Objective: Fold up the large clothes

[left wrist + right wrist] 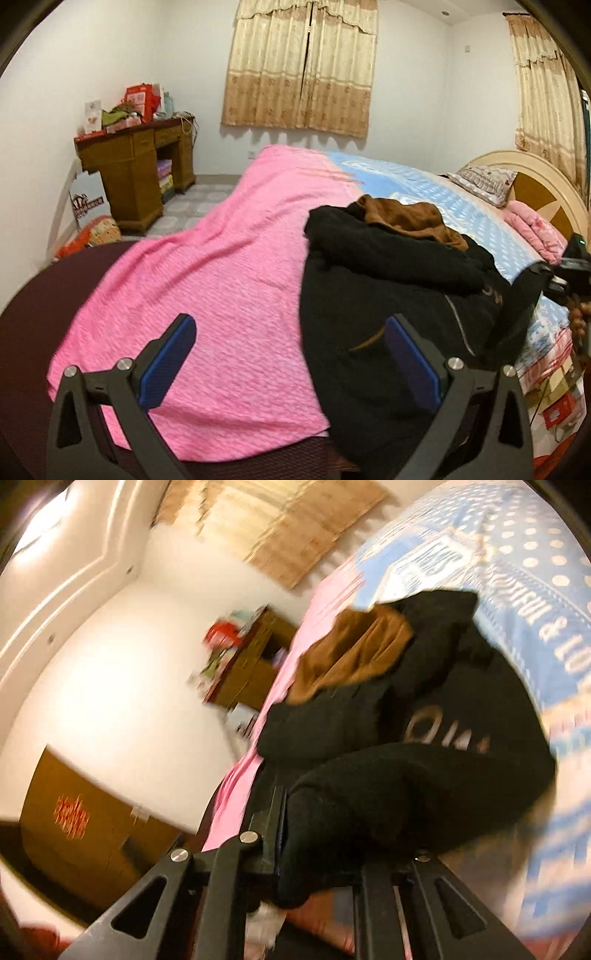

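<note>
Black jacket (388, 280), brown-lined, heaped on the bed (424, 184), half over the pink blanket (221, 277). Probably thick, soft and weighty; likely to sag, so best taken at hem, cuffs or shoulders. Right gripper (295, 853) pinching a black fold, jaws nearly together. Left gripper (291, 354) spread wide, holding nothing, above the blanket beside the jacket's edge.

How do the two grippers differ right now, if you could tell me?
The left gripper stands wide open and holds nothing; the right gripper is closed on the black jacket. The left one hangs over the pink blanket; the right one is at the jacket's edge. Both are black, two-fingered and hand-held.
</note>
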A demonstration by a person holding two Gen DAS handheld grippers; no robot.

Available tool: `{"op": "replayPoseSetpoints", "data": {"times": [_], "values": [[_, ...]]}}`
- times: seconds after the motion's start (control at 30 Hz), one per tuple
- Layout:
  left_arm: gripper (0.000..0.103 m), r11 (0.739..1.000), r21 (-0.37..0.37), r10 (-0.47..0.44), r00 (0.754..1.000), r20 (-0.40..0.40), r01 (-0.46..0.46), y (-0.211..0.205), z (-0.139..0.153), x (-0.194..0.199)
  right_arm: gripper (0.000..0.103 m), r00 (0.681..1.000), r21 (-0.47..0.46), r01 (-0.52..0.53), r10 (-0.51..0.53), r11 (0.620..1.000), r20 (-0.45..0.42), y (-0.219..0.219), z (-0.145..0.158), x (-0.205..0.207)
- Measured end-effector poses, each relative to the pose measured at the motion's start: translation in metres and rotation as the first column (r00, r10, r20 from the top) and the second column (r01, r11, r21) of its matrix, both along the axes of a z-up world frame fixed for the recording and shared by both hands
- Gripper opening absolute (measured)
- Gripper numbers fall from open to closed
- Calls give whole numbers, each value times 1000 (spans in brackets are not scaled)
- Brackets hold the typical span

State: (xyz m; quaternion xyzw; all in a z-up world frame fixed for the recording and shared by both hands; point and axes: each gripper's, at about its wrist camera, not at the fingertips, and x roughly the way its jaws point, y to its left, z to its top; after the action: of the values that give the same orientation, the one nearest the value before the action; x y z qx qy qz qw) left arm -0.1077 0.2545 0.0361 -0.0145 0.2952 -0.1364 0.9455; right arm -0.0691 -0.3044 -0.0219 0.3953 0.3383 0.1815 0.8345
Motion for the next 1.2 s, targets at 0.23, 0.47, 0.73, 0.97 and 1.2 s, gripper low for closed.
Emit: {"op": "replayPoseSetpoints", "data": {"times": [0.23,0.47,0.73,0.97,1.2], "values": [[103,993,107,-34,997,-71,41,2,-17,-1,12,968,2,188,-185,982,-170,-16,-67,63],[103,910,294,-258,954,-152,293,-46,-47,-16,12,969,-11,178,-177,984,-171,-17,-71,65],[103,682,603,-462,883,-84,414,-131,-73,-13,12,968,-30,177,-179,984,-177,-9,-71,73],[42,854,81,-486,844,-229,514,-117,-65,71,44,990,194,101,-79,976,-117,-14,-68,64],[46,872,-159,-488,840,-235,462,-103,-71,89,102,993,339,-3,-38,941,112,-32,-8,10]]}}
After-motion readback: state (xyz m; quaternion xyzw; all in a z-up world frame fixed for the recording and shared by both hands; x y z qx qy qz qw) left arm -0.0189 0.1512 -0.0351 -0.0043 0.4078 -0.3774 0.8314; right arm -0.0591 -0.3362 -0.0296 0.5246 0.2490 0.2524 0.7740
